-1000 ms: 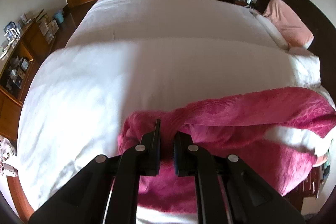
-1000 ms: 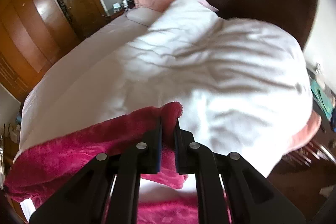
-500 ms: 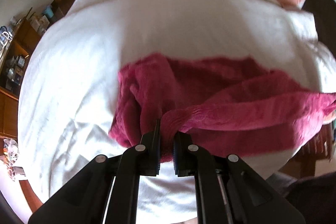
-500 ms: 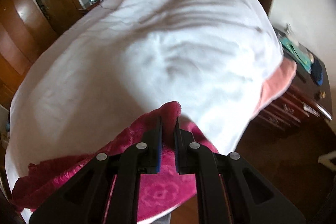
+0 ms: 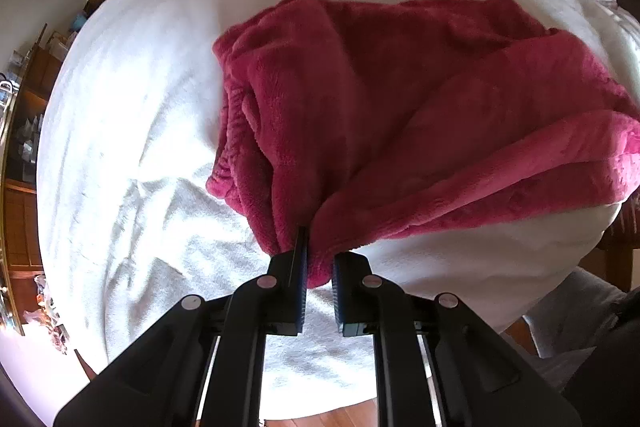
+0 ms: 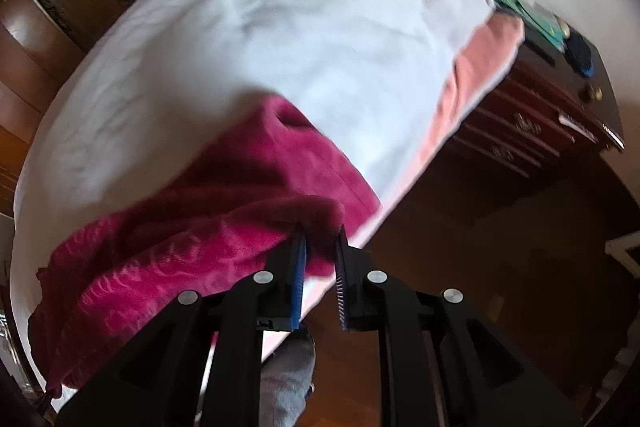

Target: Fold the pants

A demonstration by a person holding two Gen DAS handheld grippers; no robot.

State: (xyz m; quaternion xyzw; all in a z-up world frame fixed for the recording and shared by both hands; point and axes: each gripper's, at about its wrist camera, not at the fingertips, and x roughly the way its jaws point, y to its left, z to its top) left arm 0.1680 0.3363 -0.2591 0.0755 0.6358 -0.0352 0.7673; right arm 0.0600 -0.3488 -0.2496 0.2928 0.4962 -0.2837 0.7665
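Magenta fleece pants [image 5: 400,115] lie folded over on the white duvet [image 5: 132,131], the top layer draped toward the near edge. My left gripper [image 5: 319,259] points down at the bed with a fold of the pants pinched between its pads; its jaws are opening. In the right wrist view the pants [image 6: 192,235] run along the bed's edge. My right gripper [image 6: 320,247] holds their near corner between its pads, and those jaws are opening too, with fabric still filling the gap.
The white duvet [image 6: 280,39] covers the whole bed, with a pink sheet [image 6: 472,75] at its edge. A dark wooden dresser [image 6: 540,119] stands to the right, over wooden floor [image 6: 500,267]. Shelves [image 5: 24,131] line the left wall. A person's grey trouser leg [image 6: 286,379] shows below.
Both grippers have come down toward the bed and carried the pants' edge over the lower layer. The gap between each pair of pads has widened slightly.
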